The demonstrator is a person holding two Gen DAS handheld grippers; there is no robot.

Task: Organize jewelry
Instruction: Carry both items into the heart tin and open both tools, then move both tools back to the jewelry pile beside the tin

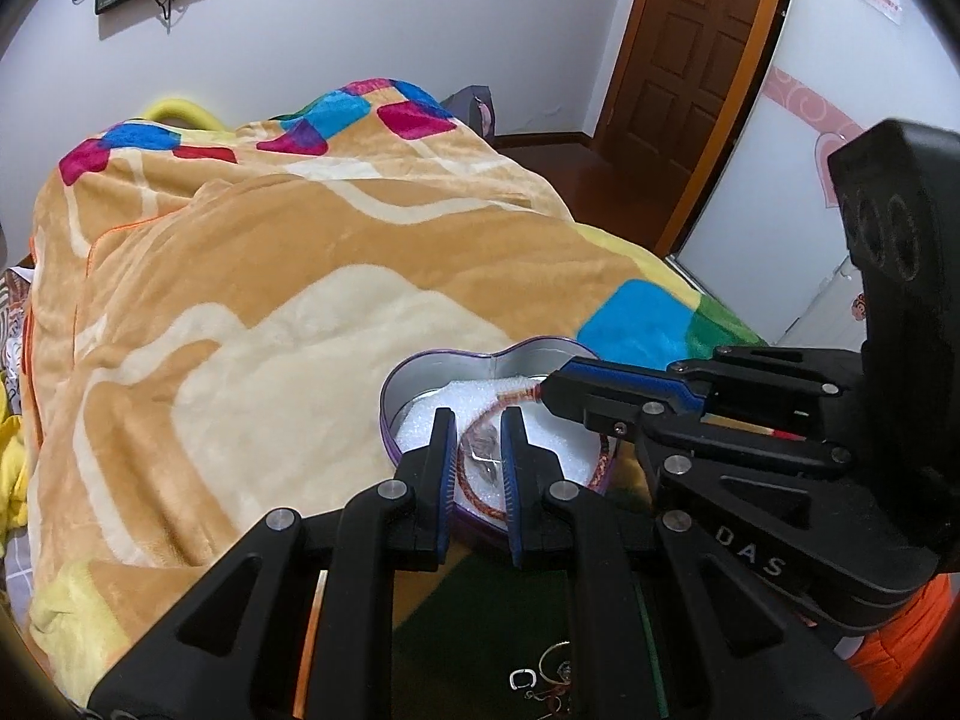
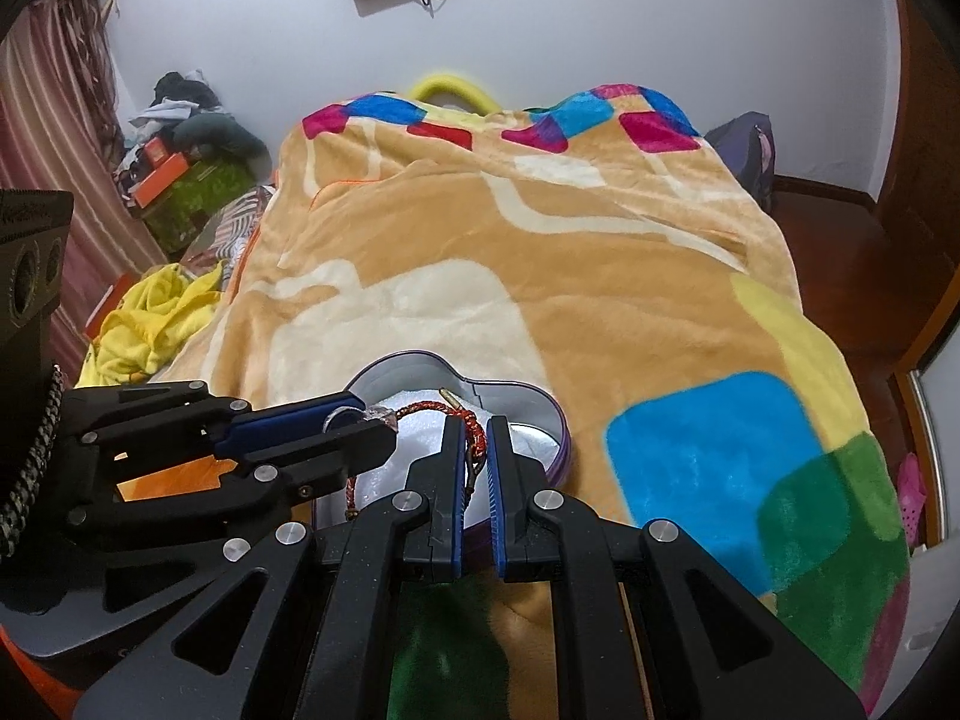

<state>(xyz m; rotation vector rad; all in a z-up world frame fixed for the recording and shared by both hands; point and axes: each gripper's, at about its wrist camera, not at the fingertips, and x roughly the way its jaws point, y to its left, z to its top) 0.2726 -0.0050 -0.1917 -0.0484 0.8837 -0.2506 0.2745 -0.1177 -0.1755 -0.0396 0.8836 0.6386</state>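
Note:
A purple heart-shaped tin with white foam inside lies on the blanket. A red-orange braided bracelet lies over it. My left gripper holds a small clear-wrapped piece between its fingers, over the foam. My right gripper is closed narrowly on the bracelet's cord near its gold end.
A tan fleece blanket with coloured squares covers the bed. Small metal rings and earrings lie on a dark green patch below the left gripper. Yellow cloth and boxes lie at the left. A wooden door stands at the right.

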